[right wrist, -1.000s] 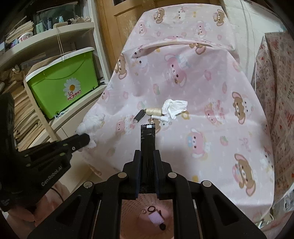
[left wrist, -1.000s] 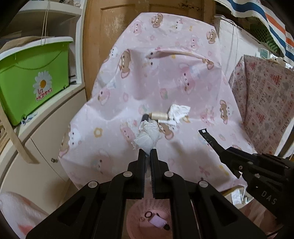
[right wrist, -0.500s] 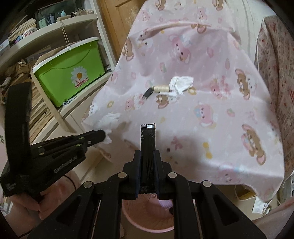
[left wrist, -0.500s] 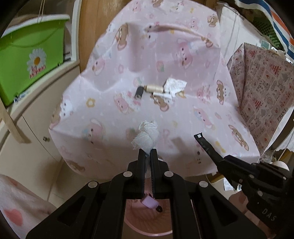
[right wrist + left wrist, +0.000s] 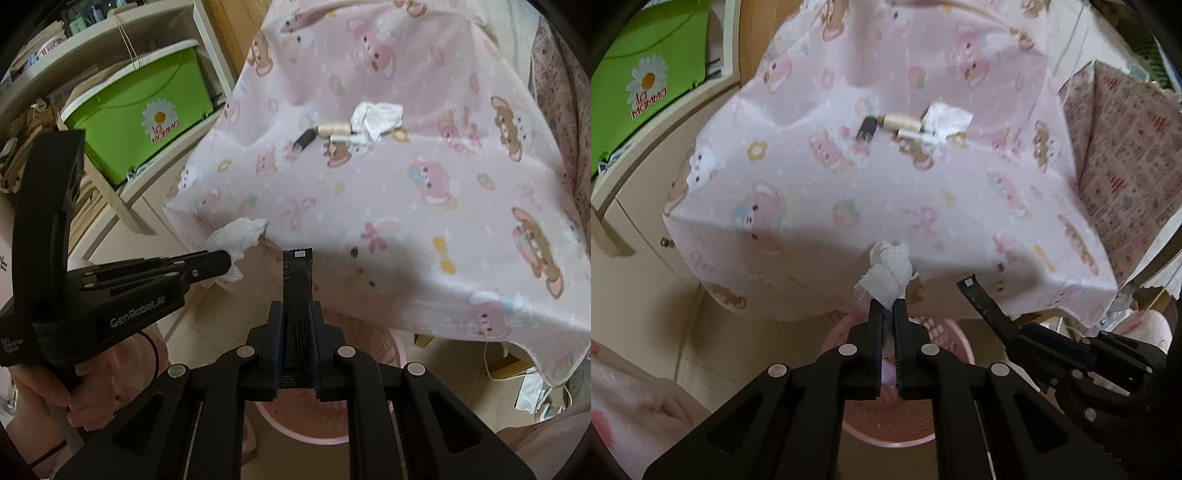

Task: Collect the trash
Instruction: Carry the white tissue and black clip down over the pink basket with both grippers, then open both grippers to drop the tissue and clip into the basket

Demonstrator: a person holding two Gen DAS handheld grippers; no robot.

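Observation:
My left gripper (image 5: 887, 304) is shut on a crumpled white tissue (image 5: 886, 275) and holds it off the table's front edge, above the pink bin (image 5: 945, 435); the tissue also shows in the right wrist view (image 5: 238, 236). My right gripper (image 5: 297, 306) is shut on a flat black wrapper strip (image 5: 297, 280), held over the pink bin (image 5: 397, 350) beside the left one. On the pink bear tablecloth (image 5: 905, 184) lie another white tissue (image 5: 947, 118), a beige thread spool (image 5: 899, 122), a small white stick (image 5: 918, 134) and a small black item (image 5: 866, 129).
A green lidded box (image 5: 136, 114) with a daisy stands on white shelving at the left. A cream cabinet (image 5: 639, 258) is below it. A patterned pink cloth-covered object (image 5: 1126, 162) stands at the right. Cables and clutter (image 5: 524, 373) lie on the floor at the right.
Both grippers have pulled back from the table and lowered toward the pink bin, each keeping its hold. The items on the cloth have not moved.

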